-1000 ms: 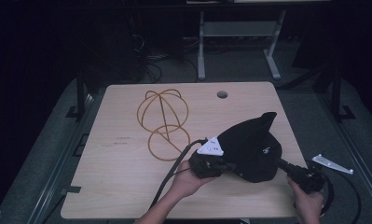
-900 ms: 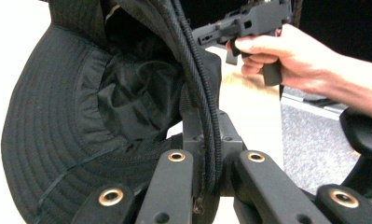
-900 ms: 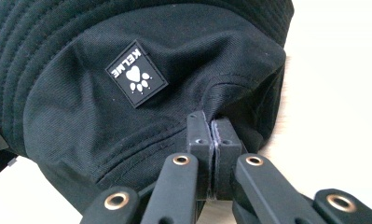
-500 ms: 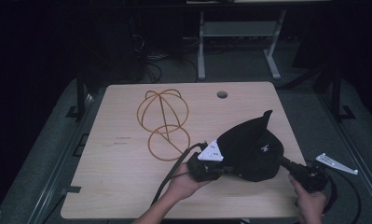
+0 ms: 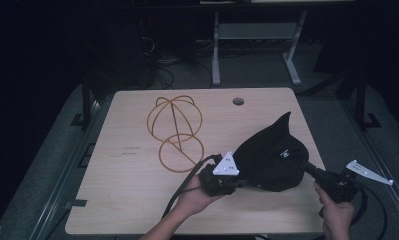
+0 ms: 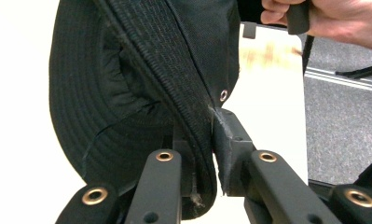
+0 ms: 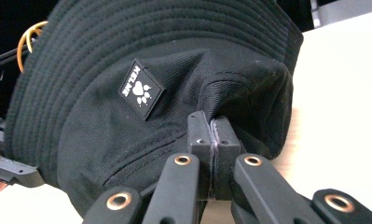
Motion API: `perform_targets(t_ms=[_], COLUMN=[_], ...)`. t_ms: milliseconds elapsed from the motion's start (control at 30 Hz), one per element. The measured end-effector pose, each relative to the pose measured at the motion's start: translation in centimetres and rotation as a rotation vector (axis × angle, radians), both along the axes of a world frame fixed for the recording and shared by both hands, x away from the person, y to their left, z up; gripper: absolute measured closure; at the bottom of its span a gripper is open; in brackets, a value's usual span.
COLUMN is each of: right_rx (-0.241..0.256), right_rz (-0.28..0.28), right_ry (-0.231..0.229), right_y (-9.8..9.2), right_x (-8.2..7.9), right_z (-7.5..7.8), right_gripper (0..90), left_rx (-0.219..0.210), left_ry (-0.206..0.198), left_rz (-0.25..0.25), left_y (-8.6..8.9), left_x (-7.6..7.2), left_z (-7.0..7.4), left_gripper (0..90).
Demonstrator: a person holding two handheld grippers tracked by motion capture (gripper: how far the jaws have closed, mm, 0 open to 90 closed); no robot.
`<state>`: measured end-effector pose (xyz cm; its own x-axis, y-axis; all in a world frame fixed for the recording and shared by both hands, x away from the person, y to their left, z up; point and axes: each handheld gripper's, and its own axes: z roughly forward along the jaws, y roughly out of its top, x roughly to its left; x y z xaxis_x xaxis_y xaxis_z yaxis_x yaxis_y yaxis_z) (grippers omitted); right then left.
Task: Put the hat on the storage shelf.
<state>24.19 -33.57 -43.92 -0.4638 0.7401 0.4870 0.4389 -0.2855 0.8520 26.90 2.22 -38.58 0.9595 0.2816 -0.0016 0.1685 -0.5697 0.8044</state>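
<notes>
A black bucket hat (image 5: 272, 157) is held between both grippers over the right front of the wooden table (image 5: 137, 200). My left gripper (image 5: 239, 181) is shut on the hat's brim edge (image 6: 193, 121), the fabric pinched between its jaws. My right gripper (image 5: 307, 167) is shut on a fold of the hat's crown (image 7: 214, 126), just below a small paw-print patch (image 7: 140, 90). An orange wire hat frame (image 5: 174, 131) lies on the table to the left of the hat, apart from both grippers.
A round cable hole (image 5: 238, 101) sits near the table's far edge. A small white bracket (image 5: 368, 173) lies off the table's right side. A grey desk frame (image 5: 252, 45) and cables stand behind on the dark floor.
The hat and both grippers have shifted slightly toward the front and left; the hat's peak now points more upright. Both grips have held throughout.
</notes>
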Motion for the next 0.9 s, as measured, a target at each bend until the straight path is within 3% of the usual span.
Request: perform_targets(t_ms=[233, 533, 900], right_rx=[0.003, -0.028, -0.065], right_rz=[0.007, 0.011, 0.014], right_ry=[-0.033, -0.067, -0.08], right_y=[-0.1, -0.5, -0.9], right_x=[-0.2, -0.3, -0.6], right_z=[1.3, 2.7, 4.4], right_gripper=[89.5, 89.5, 89.5], left_rx=[0.006, 0.003, 0.011], left_ry=[-0.008, -0.016, -0.025], left_rz=[0.016, 0.034, 0.044], left_y=[0.4, 1.0, 1.8], left_x=[0.0, 0.1, 0.0], left_z=[0.0, 0.1, 0.1], left_gripper=[74.8, 69.2, 65.1])
